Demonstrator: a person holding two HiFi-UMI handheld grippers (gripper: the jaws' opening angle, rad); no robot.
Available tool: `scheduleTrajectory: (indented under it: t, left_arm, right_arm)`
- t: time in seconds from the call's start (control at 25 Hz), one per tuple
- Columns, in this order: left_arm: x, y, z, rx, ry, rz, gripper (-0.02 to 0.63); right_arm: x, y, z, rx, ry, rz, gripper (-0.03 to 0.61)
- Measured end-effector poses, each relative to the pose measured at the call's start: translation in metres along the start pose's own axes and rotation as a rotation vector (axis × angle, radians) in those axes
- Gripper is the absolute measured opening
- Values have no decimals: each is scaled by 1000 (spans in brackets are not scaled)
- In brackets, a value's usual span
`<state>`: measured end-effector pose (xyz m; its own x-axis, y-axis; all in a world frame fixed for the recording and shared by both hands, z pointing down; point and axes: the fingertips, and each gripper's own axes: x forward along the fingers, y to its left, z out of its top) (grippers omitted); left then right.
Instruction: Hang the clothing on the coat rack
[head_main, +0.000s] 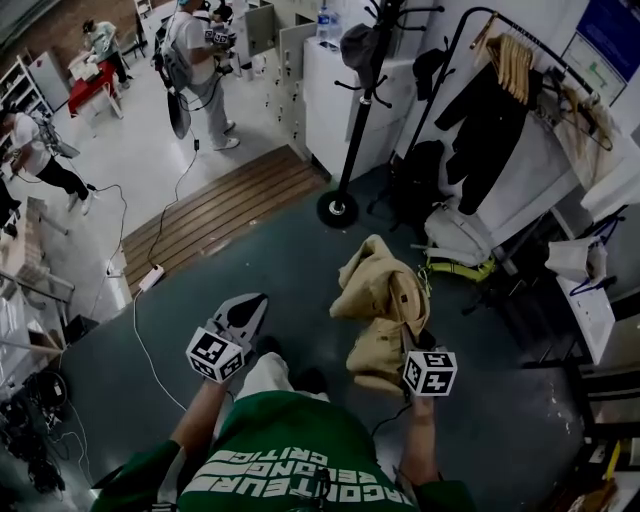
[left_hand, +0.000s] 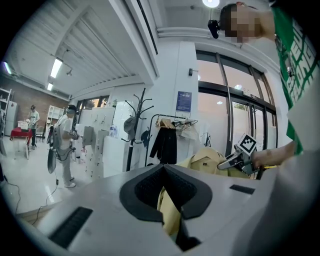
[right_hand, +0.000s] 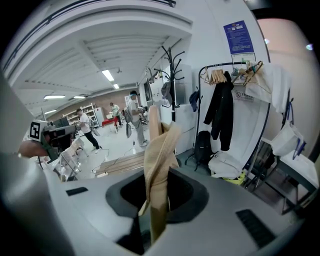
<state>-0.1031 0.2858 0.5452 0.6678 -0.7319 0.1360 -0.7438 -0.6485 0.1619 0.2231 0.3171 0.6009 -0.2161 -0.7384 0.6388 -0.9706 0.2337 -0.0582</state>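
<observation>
My right gripper (head_main: 412, 342) is shut on a tan jacket (head_main: 376, 290) that hangs bunched in the air in front of me. In the right gripper view a strip of the tan cloth (right_hand: 159, 150) runs up from between the jaws (right_hand: 157, 200). My left gripper (head_main: 252, 306) is off to the jacket's left, apart from it, its jaws slightly apart with nothing held. From the left gripper view I see the jacket (left_hand: 205, 157) and the right gripper (left_hand: 235, 161). The black coat rack (head_main: 352, 110) stands ahead on a round base.
A garment rail with a black coat (head_main: 482, 120) and wooden hangers is at the right. Bags (head_main: 455, 235) lie under it. White cabinets (head_main: 335, 95) stand behind the rack. A wooden floor strip (head_main: 232, 205), a cable and power strip (head_main: 150, 278), and people (head_main: 200, 60) are at the left.
</observation>
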Motion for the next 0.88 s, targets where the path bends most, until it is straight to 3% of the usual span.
scheduleTrajectory:
  t: [0.4,0.88]
  left_arm:
    - [36,23,-7,-6,5,-28,5]
    - [111,86,26,-27,-26,-79,5]
  right_arm:
    - [27,-9,16,15,-5,-16,78]
    - [90,-14,74,23,6,-27,78]
